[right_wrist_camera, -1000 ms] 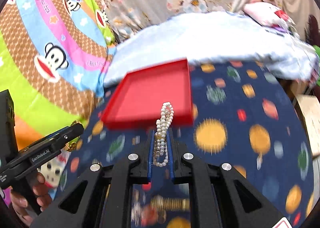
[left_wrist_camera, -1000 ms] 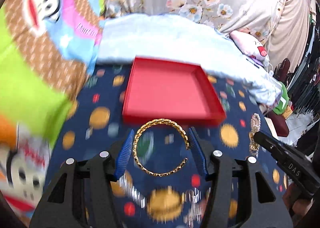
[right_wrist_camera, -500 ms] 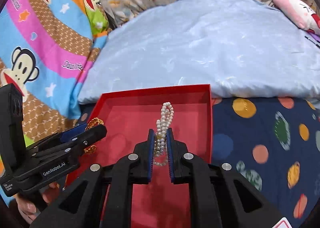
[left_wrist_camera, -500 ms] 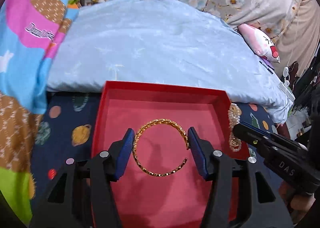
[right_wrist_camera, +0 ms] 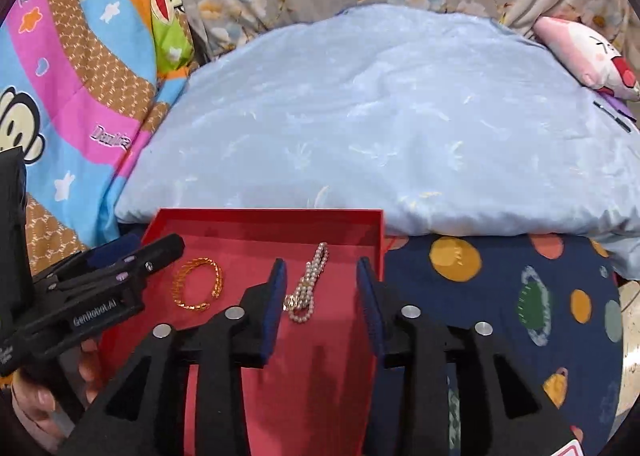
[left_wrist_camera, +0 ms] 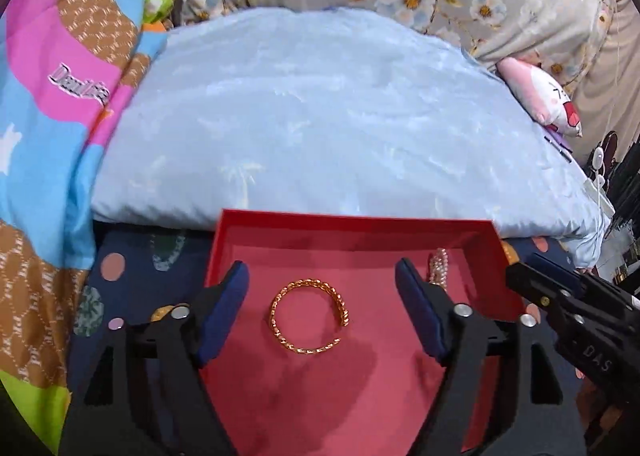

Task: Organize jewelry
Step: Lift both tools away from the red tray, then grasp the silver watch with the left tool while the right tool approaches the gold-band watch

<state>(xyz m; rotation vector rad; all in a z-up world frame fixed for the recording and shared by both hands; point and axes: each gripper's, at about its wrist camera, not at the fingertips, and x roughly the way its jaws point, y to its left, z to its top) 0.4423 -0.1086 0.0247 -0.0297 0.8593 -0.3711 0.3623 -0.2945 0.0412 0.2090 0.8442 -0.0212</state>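
Pale blue pillow [left_wrist_camera: 332,120] just behind the red tray [left_wrist_camera: 352,226]; cartoon blanket [right_wrist_camera: 76,96] to the left. Gold bracelet [left_wrist_camera: 310,318] and pearl strand [right_wrist_camera: 308,284] lying apart on the tray floor. Left hand-held gripper [left_wrist_camera: 322,310] and right hand-held gripper [right_wrist_camera: 322,296] both low over the tray, jaws spread wide, gripping nothing.

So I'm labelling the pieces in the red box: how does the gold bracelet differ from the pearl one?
The gold bracelet is a rigid open cuff of twisted links, holding a round C shape; the pearl bracelet is a limp string of white beads, doubled into a long bunch. The gold one lies on the box's left half, the pearl one on the right. Both rest loose on the floor of the red box, each between open tongs that touch neither.
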